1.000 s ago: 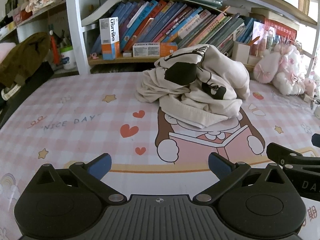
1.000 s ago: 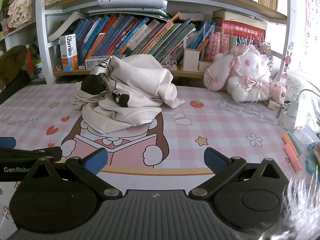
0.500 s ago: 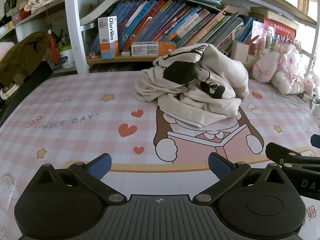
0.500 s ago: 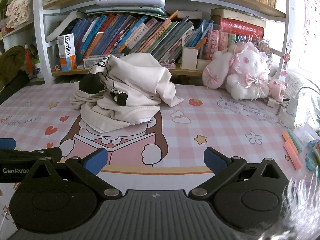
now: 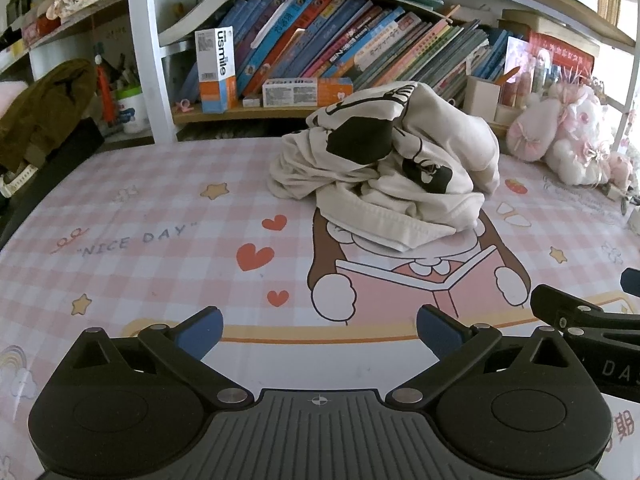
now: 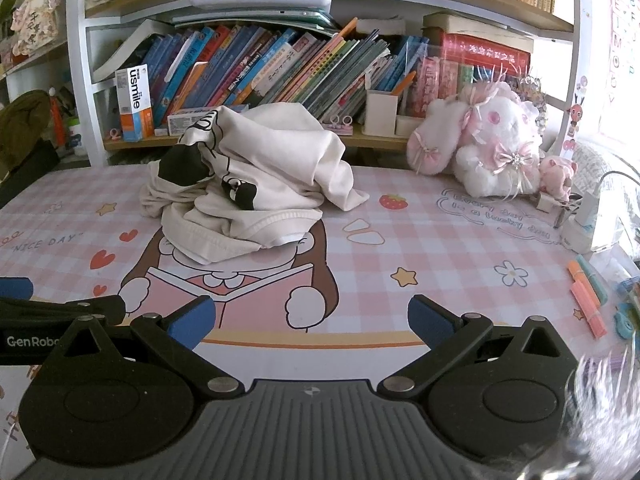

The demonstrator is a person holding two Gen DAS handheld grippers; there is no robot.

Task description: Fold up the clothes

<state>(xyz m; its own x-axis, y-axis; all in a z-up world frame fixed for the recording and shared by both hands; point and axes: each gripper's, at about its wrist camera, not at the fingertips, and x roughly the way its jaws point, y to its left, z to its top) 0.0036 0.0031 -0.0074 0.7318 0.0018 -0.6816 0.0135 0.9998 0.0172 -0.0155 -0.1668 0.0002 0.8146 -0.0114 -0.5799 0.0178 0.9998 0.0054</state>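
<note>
A crumpled cream garment with black print (image 5: 388, 176) lies in a heap on the pink checked desk mat (image 5: 140, 240), towards the back middle. It also shows in the right wrist view (image 6: 252, 188). My left gripper (image 5: 320, 330) is open and empty, well short of the heap. My right gripper (image 6: 310, 322) is open and empty, also near the front edge. Each gripper shows at the edge of the other's view.
A bookshelf (image 5: 320, 60) full of books runs along the back. Pink plush toys (image 6: 480, 148) sit at the back right. Highlighters (image 6: 586, 304) and a charger (image 6: 582, 220) lie at the right edge. A brown cap (image 5: 44, 112) rests at the left.
Both grippers have drifted slightly; the heap sits a little differently in each view. The garment itself has not moved and both grippers stay open.
</note>
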